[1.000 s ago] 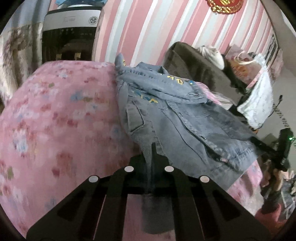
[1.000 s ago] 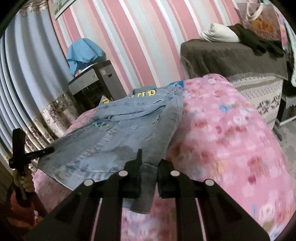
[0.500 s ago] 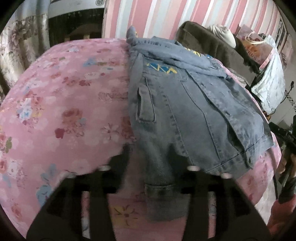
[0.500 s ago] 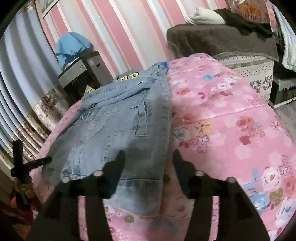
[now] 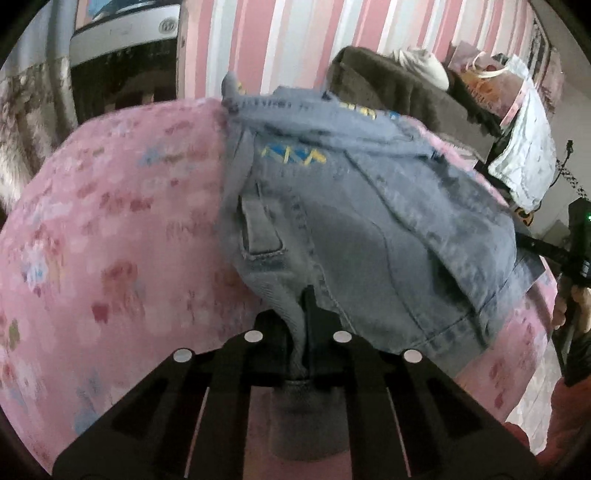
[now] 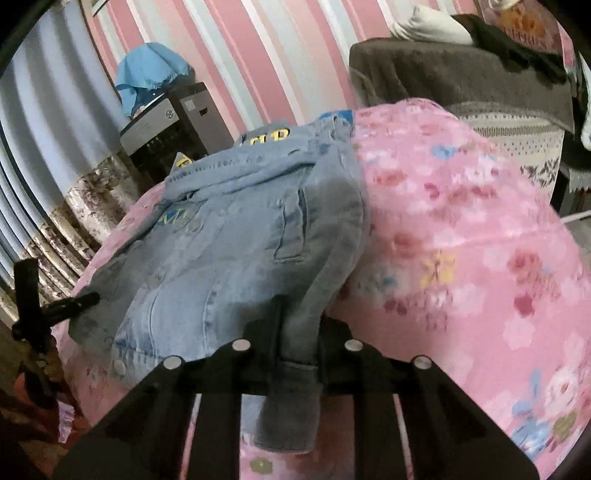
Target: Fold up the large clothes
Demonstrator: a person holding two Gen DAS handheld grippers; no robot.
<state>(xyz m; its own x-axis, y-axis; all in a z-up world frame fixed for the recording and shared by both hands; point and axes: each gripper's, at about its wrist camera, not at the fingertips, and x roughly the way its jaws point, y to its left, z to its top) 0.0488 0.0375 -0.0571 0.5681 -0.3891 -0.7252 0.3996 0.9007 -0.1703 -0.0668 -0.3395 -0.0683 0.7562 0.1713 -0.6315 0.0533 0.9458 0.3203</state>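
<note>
Pink bedspread (image 5: 110, 221): both tongs (L (image 5: 300, 325), R (image 6: 297, 332)) pinch denim jacket (image 5: 351, 229)

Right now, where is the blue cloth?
In the right wrist view, upper left: the blue cloth drapes over the grey machine by the striped wall, behind the jacket.

Readable markings:

1. Denim jacket (image 6: 236, 229): yellow block letters near the collar, partly hidden by folds; two or three characters show, too creased to read for certain. On the chest, a yellow-and-blue zigzag embroidery (image 5: 293, 155), not legible as words.
2. Grey appliance (image 5: 125, 33) by the striped wall: a round logo badge, too small to read.
3. Gift bag (image 6: 524, 26): printed lettering, blurred.
</note>
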